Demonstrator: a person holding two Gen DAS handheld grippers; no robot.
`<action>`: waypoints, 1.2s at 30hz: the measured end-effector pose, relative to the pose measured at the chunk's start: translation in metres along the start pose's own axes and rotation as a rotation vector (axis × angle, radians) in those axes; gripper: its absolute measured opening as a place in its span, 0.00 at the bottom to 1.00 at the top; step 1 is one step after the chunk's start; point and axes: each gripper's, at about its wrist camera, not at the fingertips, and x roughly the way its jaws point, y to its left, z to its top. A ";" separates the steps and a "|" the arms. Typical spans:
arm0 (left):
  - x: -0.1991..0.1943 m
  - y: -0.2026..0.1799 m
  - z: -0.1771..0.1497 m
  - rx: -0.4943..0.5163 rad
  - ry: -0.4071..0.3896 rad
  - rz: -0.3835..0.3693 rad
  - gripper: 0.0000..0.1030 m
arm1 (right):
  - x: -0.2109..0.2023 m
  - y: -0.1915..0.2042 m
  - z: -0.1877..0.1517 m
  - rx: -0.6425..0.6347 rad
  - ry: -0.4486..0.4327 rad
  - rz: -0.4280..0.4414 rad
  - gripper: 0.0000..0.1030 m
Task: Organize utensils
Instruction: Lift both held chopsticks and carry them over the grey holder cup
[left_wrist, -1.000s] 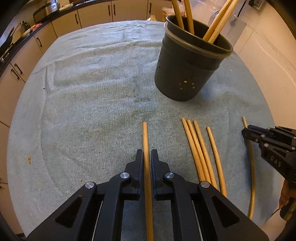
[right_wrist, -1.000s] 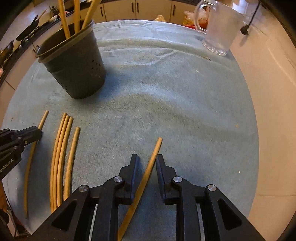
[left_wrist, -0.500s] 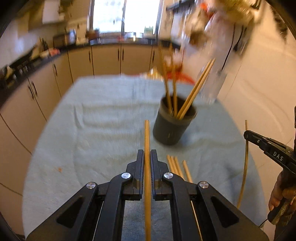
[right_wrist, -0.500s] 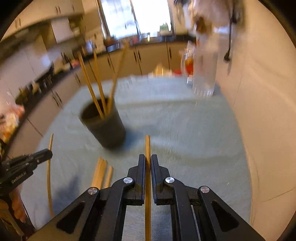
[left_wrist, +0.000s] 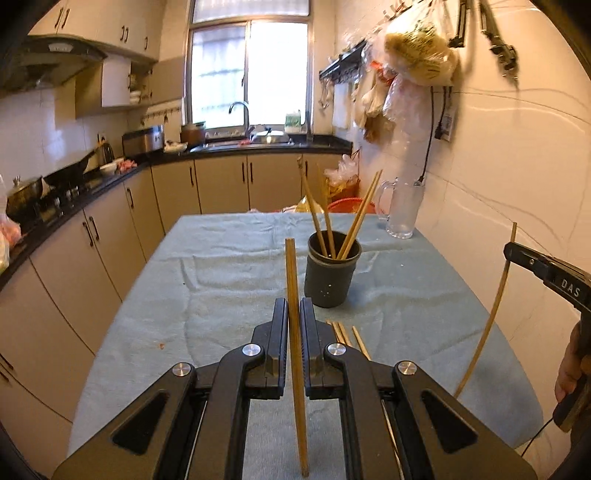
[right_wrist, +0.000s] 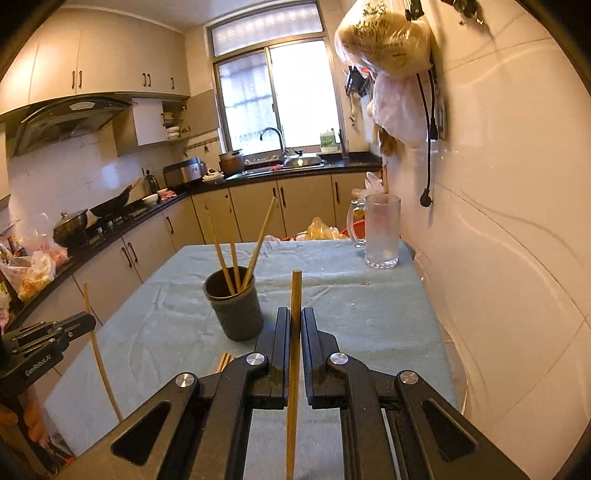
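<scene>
My left gripper (left_wrist: 294, 306) is shut on a wooden chopstick (left_wrist: 291, 273) and holds it lifted above the table, pointing forward. My right gripper (right_wrist: 293, 314) is shut on another wooden chopstick (right_wrist: 295, 291), also lifted. A dark round utensil holder (left_wrist: 330, 275) stands mid-table with several chopsticks in it; it also shows in the right wrist view (right_wrist: 236, 312). Loose chopsticks (left_wrist: 345, 334) lie on the cloth behind the left gripper's fingers. The right gripper shows at the right edge of the left wrist view (left_wrist: 515, 253), and the left gripper at the left edge of the right wrist view (right_wrist: 79, 321).
The table is covered with a pale green cloth (left_wrist: 229, 258). A glass mug (right_wrist: 381, 232) stands at the far right corner by the tiled wall (right_wrist: 498, 221). Cabinets and a counter (left_wrist: 92, 206) run along the left.
Both grippers have risen from the table with their chopsticks and tilted up to level. The right gripper closed on its chopstick during this time.
</scene>
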 end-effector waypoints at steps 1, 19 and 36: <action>-0.006 -0.001 -0.002 0.001 -0.008 -0.001 0.06 | -0.004 0.002 0.000 -0.003 -0.006 0.003 0.06; -0.045 0.010 0.027 -0.040 -0.105 -0.029 0.06 | -0.034 0.009 0.019 0.004 -0.072 0.051 0.06; 0.020 0.012 0.158 -0.127 -0.148 -0.105 0.06 | 0.014 0.019 0.112 0.113 -0.220 0.158 0.06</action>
